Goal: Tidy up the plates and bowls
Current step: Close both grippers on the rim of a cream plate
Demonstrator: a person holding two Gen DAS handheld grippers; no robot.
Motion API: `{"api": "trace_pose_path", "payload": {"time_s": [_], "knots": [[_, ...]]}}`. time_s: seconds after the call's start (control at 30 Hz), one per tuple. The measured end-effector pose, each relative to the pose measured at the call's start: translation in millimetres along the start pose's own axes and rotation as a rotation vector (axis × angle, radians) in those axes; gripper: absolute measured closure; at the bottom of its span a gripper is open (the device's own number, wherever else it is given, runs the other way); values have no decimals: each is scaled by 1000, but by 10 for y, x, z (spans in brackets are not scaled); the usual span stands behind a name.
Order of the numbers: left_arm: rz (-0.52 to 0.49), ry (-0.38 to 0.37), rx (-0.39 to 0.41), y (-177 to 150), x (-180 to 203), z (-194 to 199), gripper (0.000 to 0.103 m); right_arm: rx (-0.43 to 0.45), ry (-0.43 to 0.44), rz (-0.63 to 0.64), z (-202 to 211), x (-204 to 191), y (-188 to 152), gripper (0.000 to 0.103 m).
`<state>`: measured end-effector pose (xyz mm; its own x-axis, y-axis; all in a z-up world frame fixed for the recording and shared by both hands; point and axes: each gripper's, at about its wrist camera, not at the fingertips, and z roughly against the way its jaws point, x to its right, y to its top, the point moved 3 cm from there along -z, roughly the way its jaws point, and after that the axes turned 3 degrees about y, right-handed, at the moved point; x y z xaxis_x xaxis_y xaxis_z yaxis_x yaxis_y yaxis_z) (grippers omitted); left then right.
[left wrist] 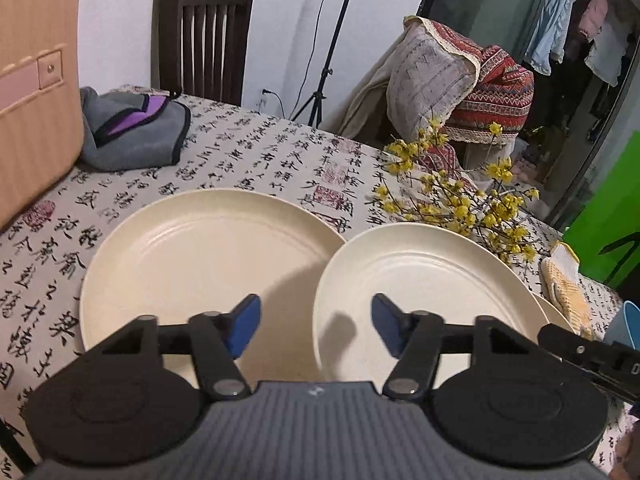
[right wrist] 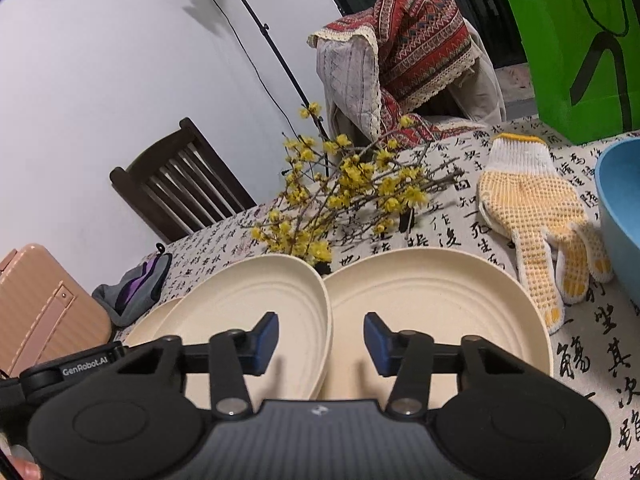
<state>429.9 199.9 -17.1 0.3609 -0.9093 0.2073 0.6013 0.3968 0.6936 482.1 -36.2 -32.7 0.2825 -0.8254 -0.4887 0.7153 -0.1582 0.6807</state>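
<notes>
Probably a home dining room: clothed table, wooden chair, hanging laundry

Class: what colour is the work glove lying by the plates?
White glove with yellow grip dots; clearest in the right wrist view.

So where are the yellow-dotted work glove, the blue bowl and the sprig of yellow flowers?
work glove (right wrist: 532,216): right wrist view, on its dotted palm.
blue bowl (right wrist: 620,208): right wrist view, on its outer wall at the picture's right edge.
yellow flowers (right wrist: 352,184): right wrist view, on the blossoms mid-bunch, behind the cream plates.
</notes>
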Motion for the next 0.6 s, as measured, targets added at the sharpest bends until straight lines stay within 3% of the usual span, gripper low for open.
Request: {"api": "trace_pose_path", "payload": {"time_s": [0.07,0.27,0.6], "knots": [[4,-7,-6,-11,4,-1,56,-3,0,-2,-9,7,-10,63],[7,-12,-34,-36,9,-36,71,-10,8,-5,-27,11,-22,73],[17,-35,-37,-49,24,-30,83,-28,9,20,-69,-19,-69,89]]}}
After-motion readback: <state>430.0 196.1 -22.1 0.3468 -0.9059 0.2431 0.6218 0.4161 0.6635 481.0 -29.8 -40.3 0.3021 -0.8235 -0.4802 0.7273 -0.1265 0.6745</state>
